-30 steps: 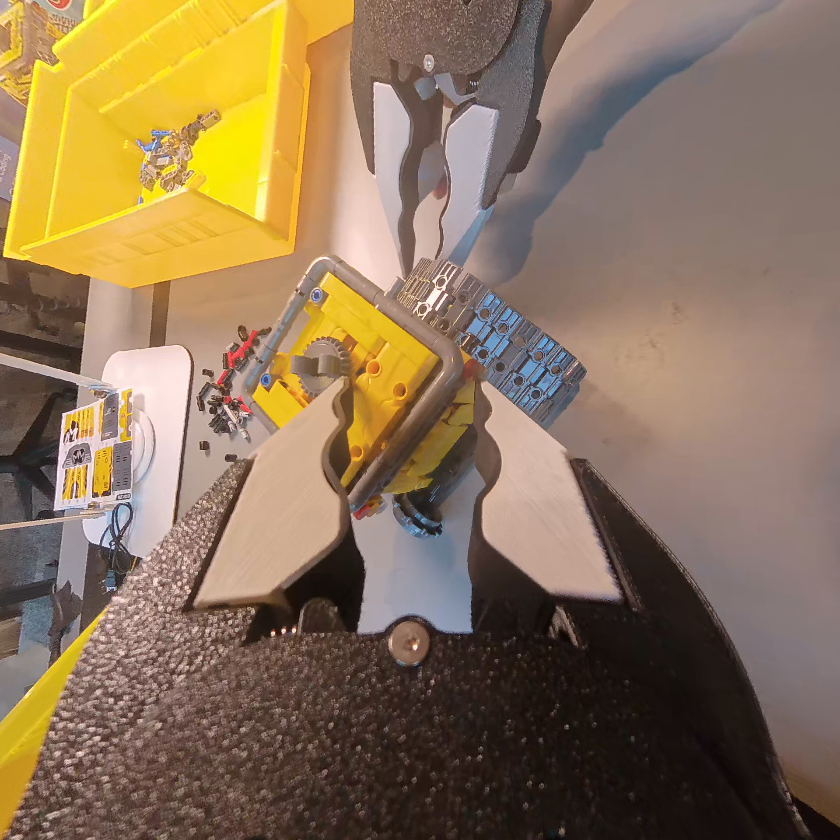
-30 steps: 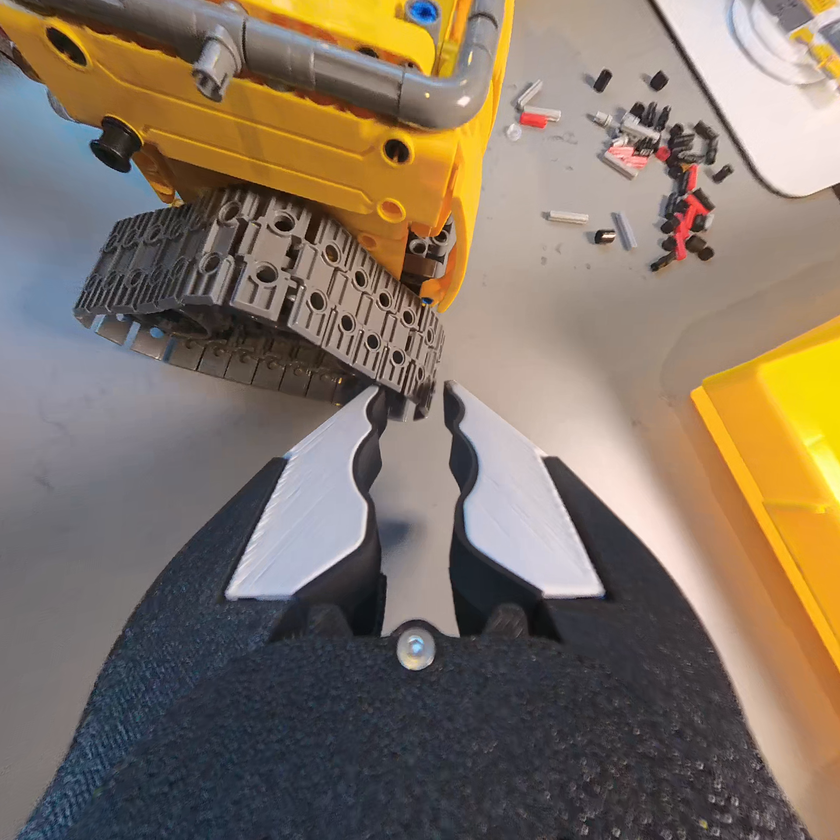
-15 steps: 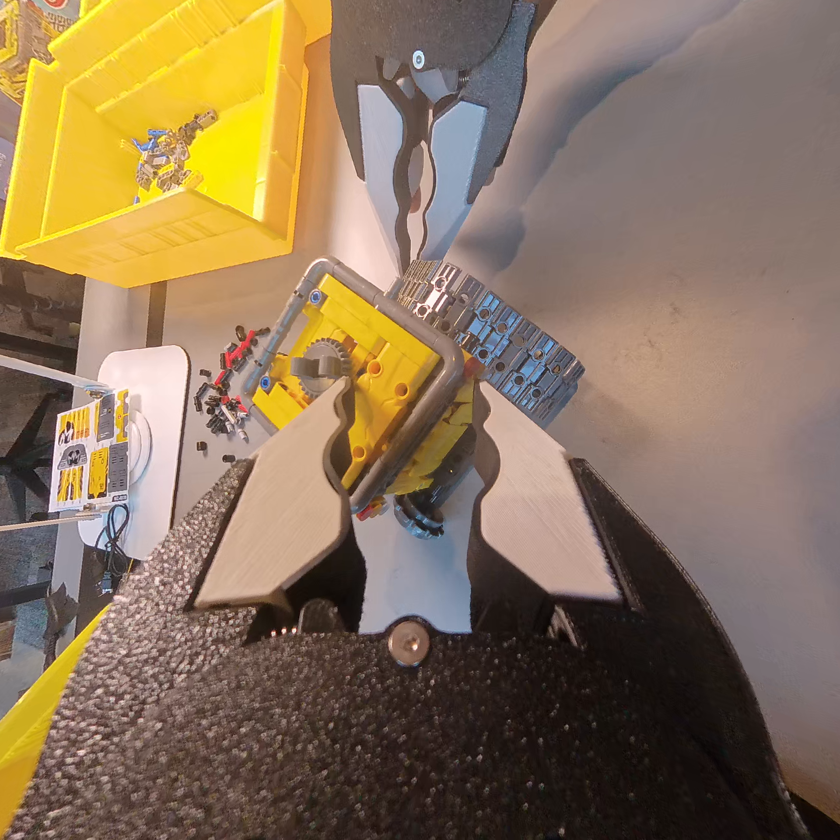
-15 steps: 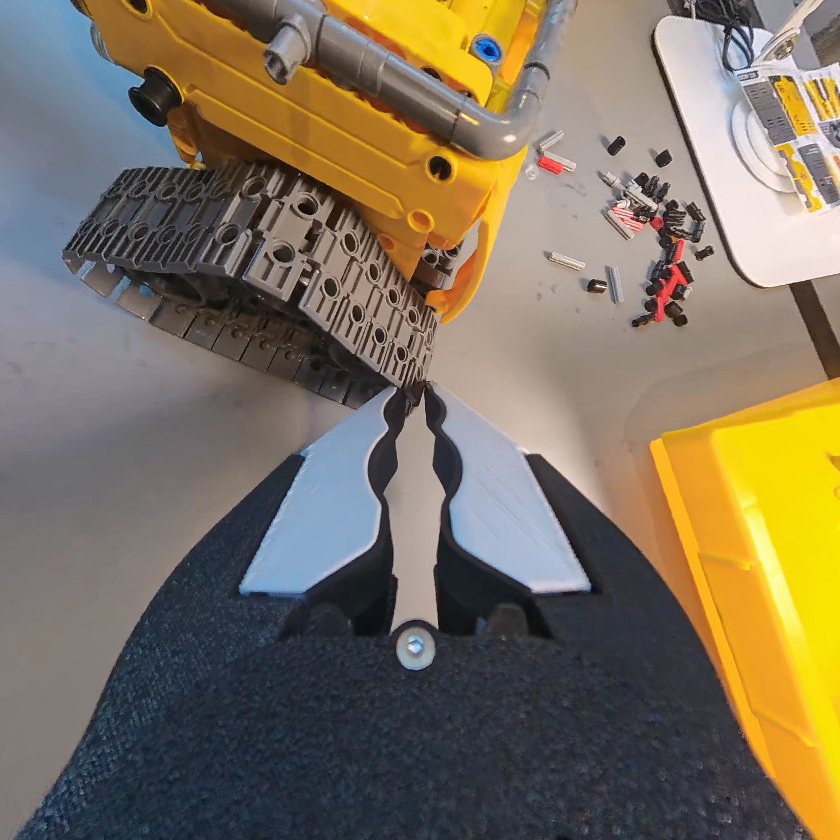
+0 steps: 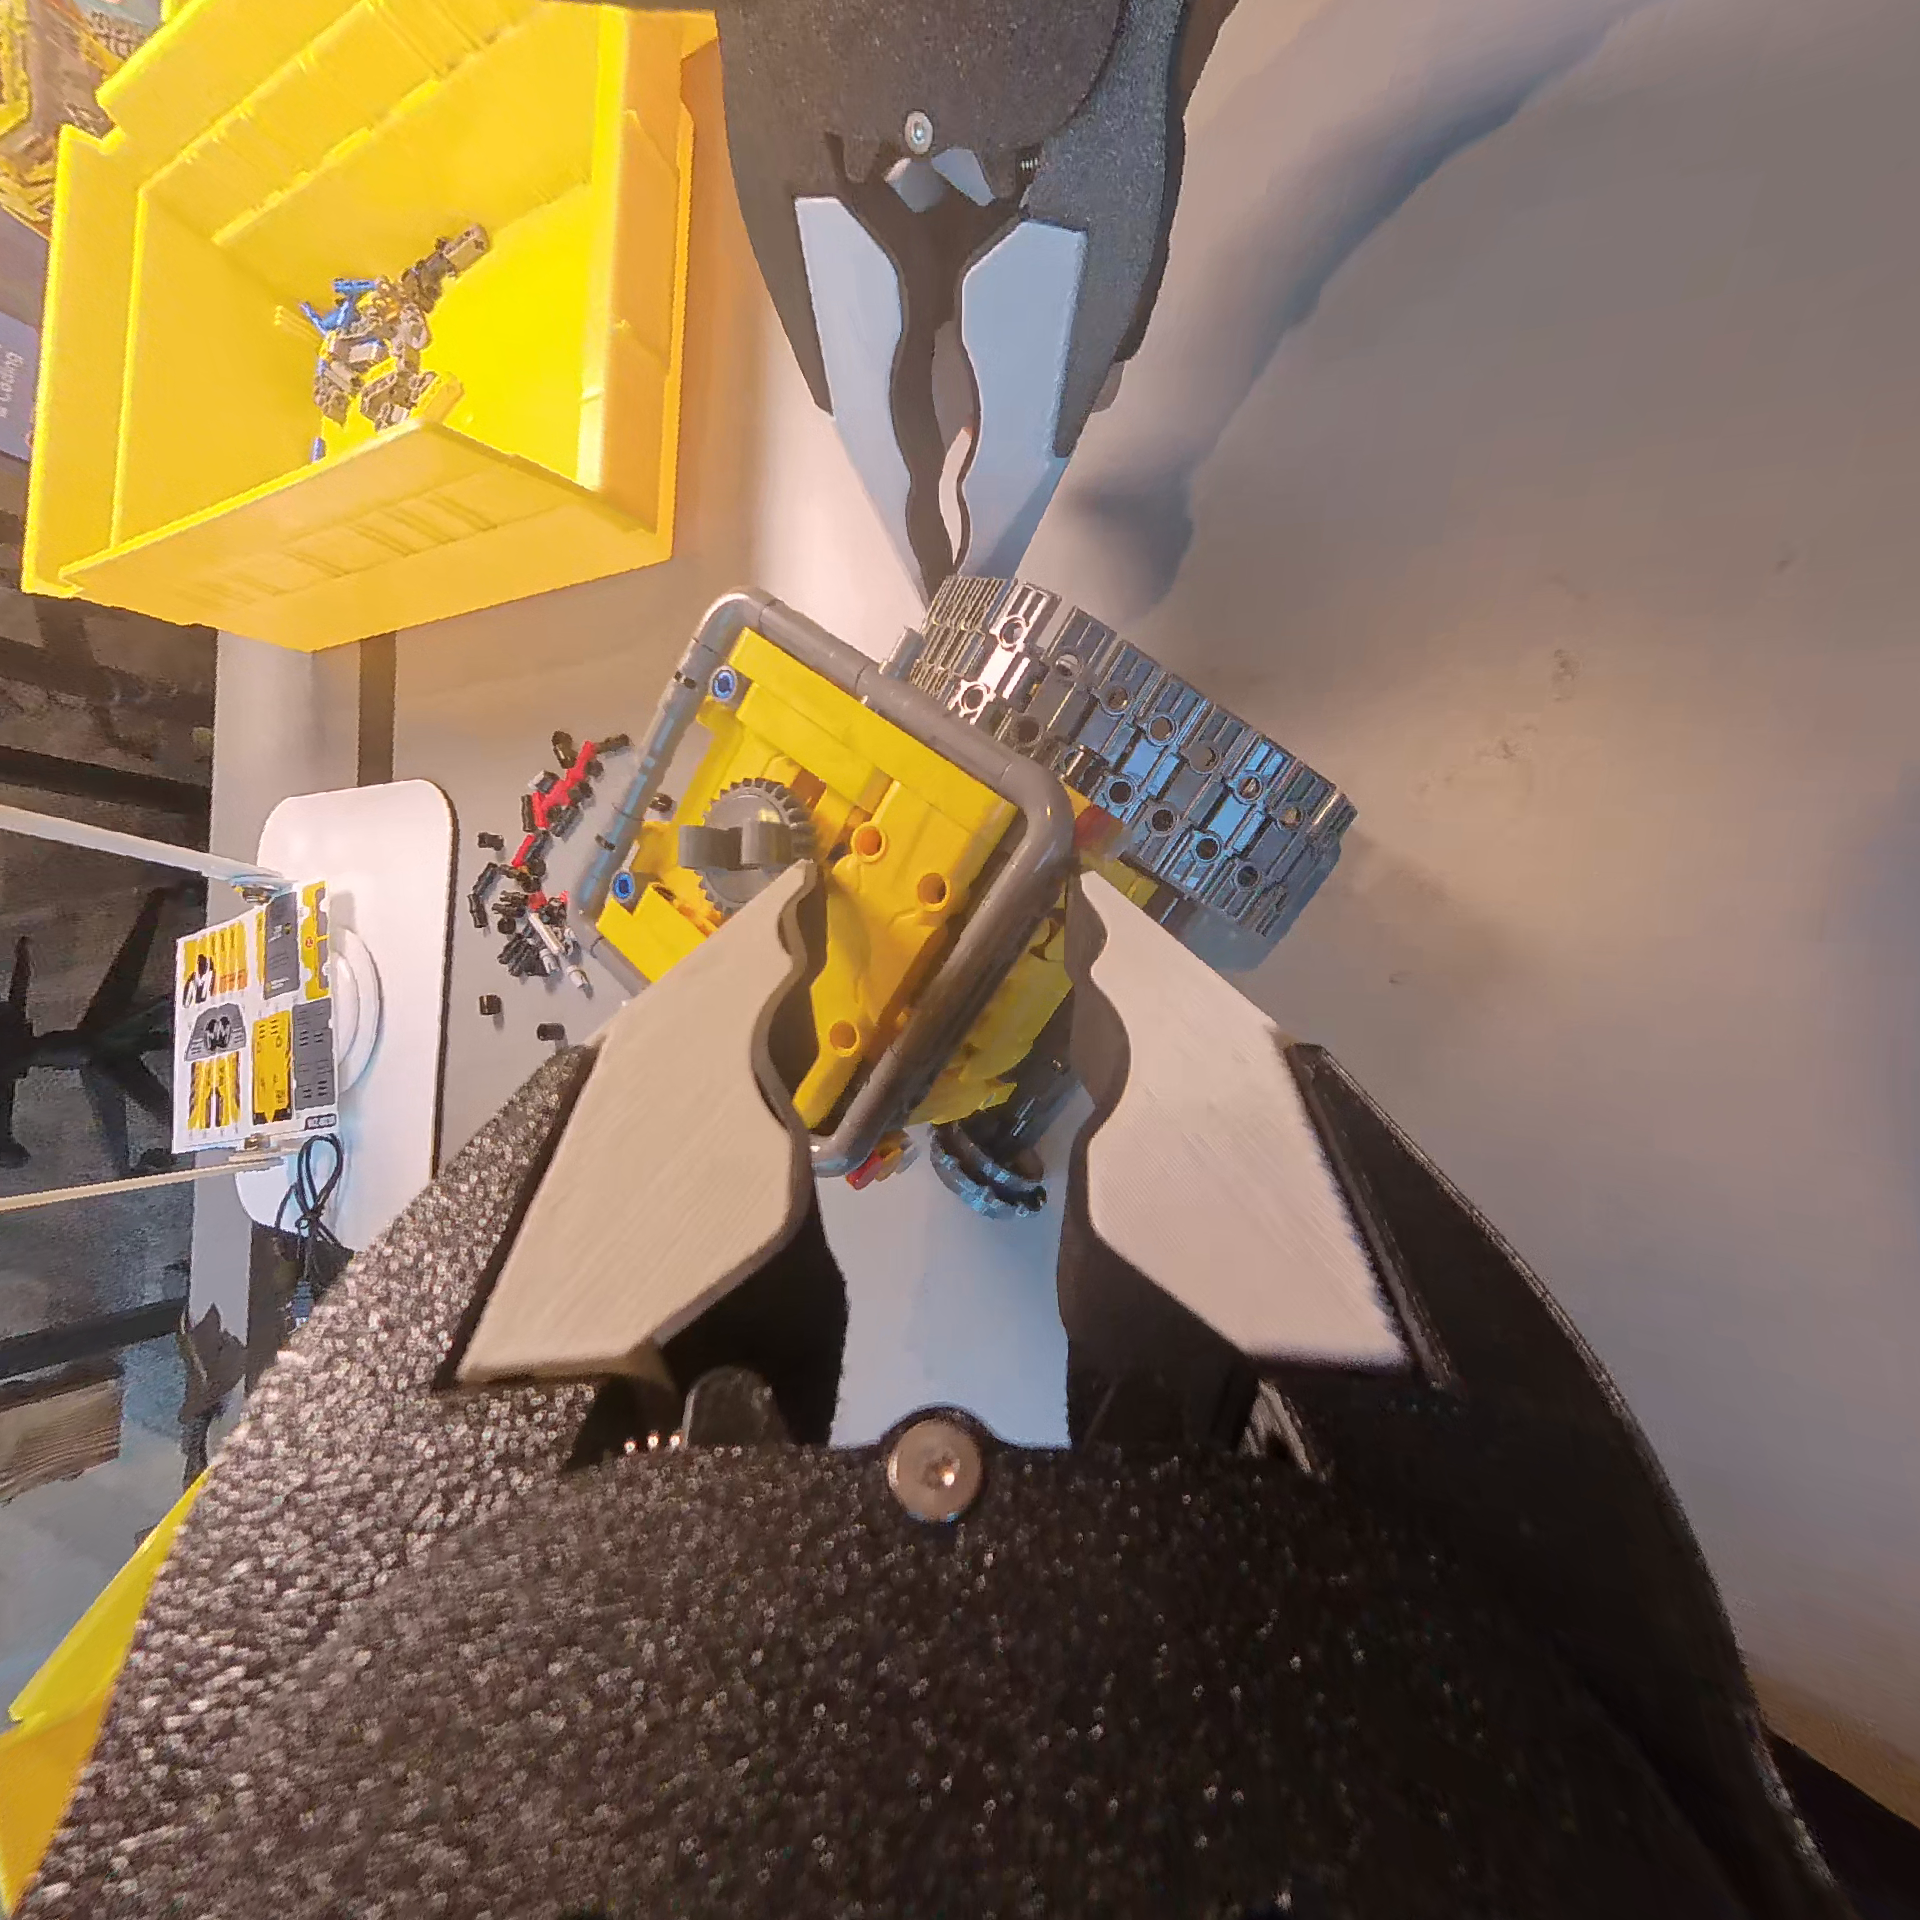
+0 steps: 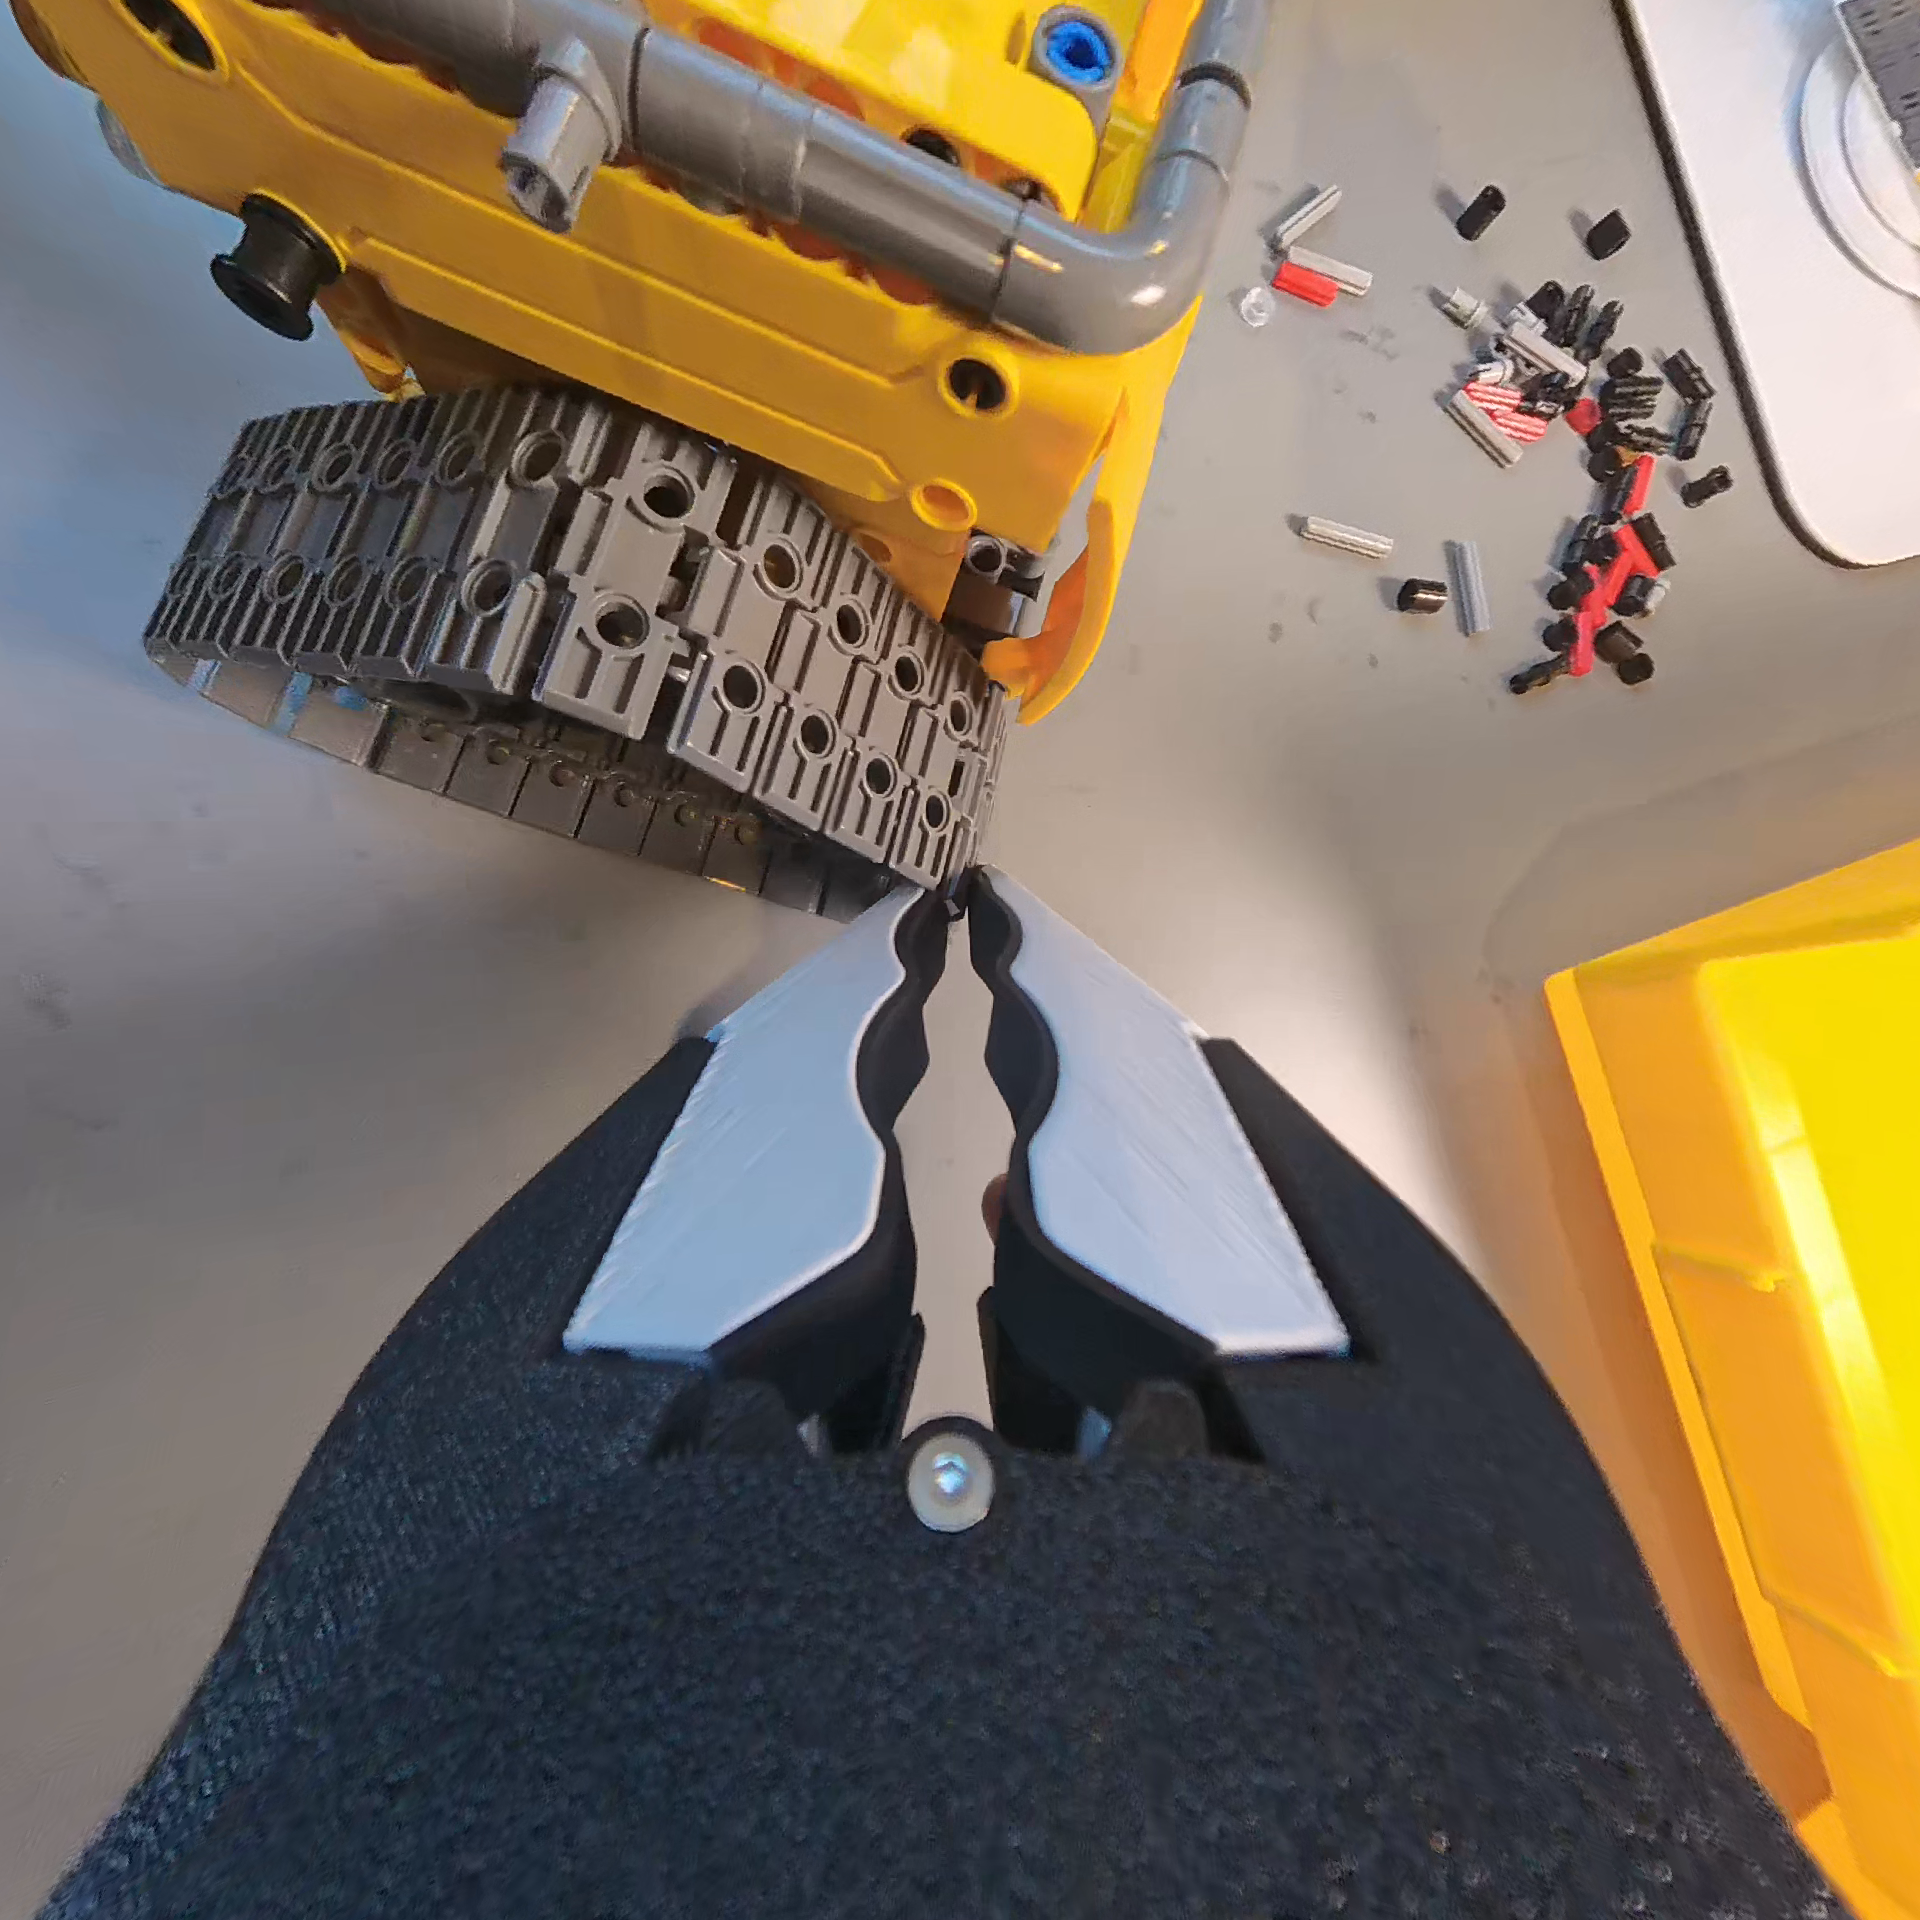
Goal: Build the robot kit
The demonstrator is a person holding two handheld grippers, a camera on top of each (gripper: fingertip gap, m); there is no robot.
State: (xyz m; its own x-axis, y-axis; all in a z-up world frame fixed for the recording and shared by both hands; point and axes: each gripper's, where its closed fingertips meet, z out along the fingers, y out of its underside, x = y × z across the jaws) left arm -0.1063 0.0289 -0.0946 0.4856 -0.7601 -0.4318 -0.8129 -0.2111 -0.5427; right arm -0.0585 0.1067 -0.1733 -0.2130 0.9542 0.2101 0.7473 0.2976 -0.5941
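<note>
Left gripper (image 5: 940, 935) straddles the yellow brick-built vehicle body with grey tube railing (image 5: 873, 862), jaws spread wide, grey fingers (image 5: 686, 1101) against either flank; it looks clamped on the body. Right gripper (image 6: 951, 894), seen from the left wrist view at 12 o'clock (image 5: 951, 561), has its tips drawn nearly together at the end of the dark grey linked plastic track (image 6: 623, 644); whether it pinches a link edge or only touches it, cannot tell.

Track runs along the body's far flank, 1–2 o'clock in the left wrist view (image 5: 1143, 769), resting on the pale grey tabletop (image 6: 260, 1091). Only one track visible; the other flank is hidden.

Surroundings: scatter of small black, red and grey pins (image 6: 1579, 457) at 1–2 o'clock in the right wrist view; yellow plastic bin (image 5: 353, 540) at 10–11 o'clock in the left wrist view, holding a small blue-and-grey part cluster (image 5: 384, 332); white rounded pad (image 5: 416, 935) at 9 o'clock with a printed sticker sheet (image 5: 260, 1029) beside it.

Progress: body assembled, track fitted and looped; loose pins not yet used. Nothing more can be judged.

Writing: sticker sheet and a box corner bear print, too small to make out.
</note>
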